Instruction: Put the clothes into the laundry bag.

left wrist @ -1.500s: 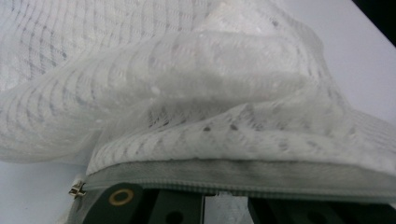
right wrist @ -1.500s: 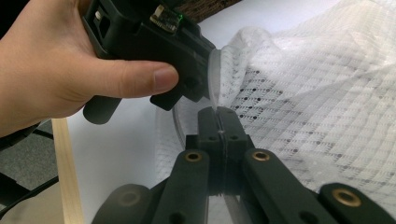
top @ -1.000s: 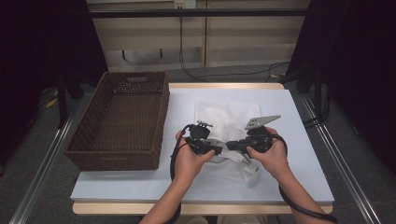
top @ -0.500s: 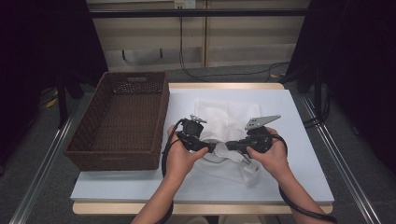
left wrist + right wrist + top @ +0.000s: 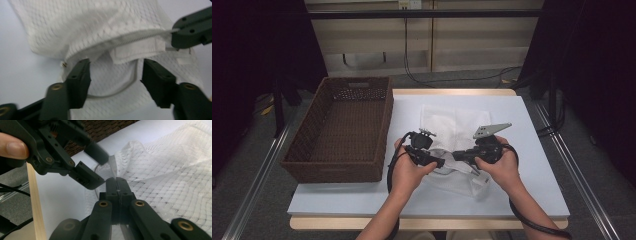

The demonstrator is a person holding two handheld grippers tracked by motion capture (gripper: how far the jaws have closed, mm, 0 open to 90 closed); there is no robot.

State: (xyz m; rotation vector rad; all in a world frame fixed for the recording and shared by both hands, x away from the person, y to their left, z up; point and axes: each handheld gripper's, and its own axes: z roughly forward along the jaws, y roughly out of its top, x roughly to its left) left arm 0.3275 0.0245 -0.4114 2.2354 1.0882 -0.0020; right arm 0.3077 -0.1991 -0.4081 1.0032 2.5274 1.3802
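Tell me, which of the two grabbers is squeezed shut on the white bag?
The right gripper: its jaws are pressed together on the edge of the white mesh bag. The left gripper has its jaws apart.

Left gripper: black body of linked bars, brass-coloured pivot pins at the joints, two blocky matte-black jaws with small round holes in their faces; a small metal fitting on top; black cable looping off behind the grip.

Right gripper: same black linkage and brass pins; grey three-cornered plate above the body; thick black cable trailing from its rear.

Forearms bare, no sleeves in view.
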